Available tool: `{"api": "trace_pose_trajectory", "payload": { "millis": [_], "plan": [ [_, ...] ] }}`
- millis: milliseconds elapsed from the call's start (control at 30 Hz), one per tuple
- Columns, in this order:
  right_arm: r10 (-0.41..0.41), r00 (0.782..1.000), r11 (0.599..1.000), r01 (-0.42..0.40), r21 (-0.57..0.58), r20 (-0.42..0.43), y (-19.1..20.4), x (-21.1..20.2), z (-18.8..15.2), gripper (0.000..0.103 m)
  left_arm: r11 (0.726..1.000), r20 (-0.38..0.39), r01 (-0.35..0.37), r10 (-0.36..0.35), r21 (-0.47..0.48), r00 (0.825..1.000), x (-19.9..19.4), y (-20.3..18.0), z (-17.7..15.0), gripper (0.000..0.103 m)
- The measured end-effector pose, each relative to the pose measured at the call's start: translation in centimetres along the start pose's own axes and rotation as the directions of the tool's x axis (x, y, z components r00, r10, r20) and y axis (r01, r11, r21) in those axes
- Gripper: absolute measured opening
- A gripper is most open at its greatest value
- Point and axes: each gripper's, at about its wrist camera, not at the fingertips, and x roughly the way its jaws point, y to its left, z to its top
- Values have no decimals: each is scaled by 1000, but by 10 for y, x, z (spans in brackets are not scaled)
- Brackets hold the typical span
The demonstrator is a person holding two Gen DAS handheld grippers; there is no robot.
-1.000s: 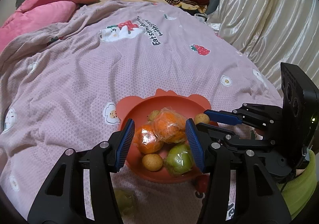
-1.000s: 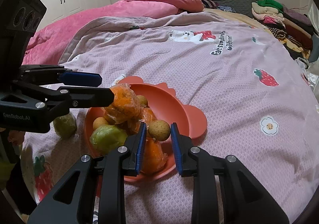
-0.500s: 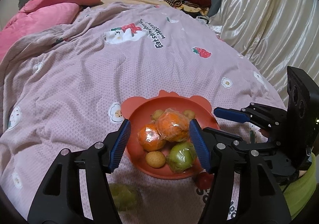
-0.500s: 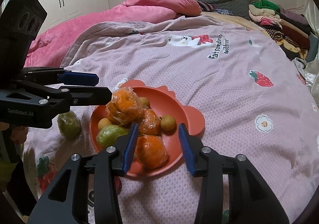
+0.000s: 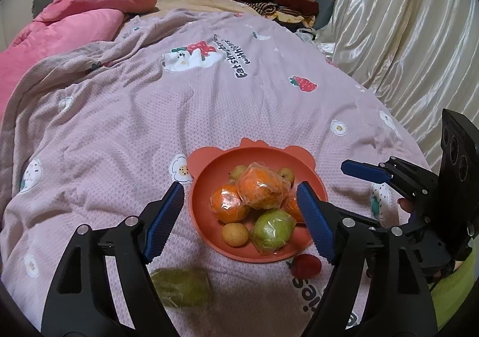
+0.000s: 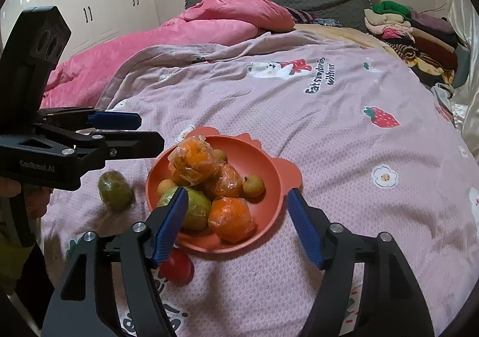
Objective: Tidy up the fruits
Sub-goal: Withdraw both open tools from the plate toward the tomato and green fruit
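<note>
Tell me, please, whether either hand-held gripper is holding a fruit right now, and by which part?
Nothing is held: the left hand-held gripper and right hand-held gripper are both open above the orange plate.

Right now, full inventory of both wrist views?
plate: 1, orange-red, on the blanket
wrapped oranges: 3, orange, piled on plate
wrapped green fruit: 1, on plate, near edge
small round fruits: 3 visible, yellow-brown, on plate
loose green fruit: 1, on blanket left of plate
red fruit: 1, on blanket at plate's near edge
blanket: 1, mauve, printed
pink duvet: 1, far side
folded clothes: 1 stack, far right
left gripper: fingers open, empty
right gripper: fingers open, empty
</note>
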Motion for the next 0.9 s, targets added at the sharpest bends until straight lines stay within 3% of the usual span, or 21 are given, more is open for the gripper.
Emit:
{"api": "trace_pose_trajectory", "payload": {
  "millis": [233,500,633,900],
  "plan": [
    [-20,1000,1000,20,3,22,4,-11,0,86,1000,11,-4,4,-4,1000,-5,-1,-1,77],
    [-42,998,999,42,2,43,8,-22,1,92,1000,26,-14,15,-6,1000,-13,-2,-3,83],
    [-50,998,999,49,6,49,10,-26,1,94,999,34,-35,35,-7,999,-19,-2,-4,93],
    [-66,996,998,66,5,57,15,-35,0,96,998,45,-52,53,-19,998,-29,0,-6,93]
  ]
}}
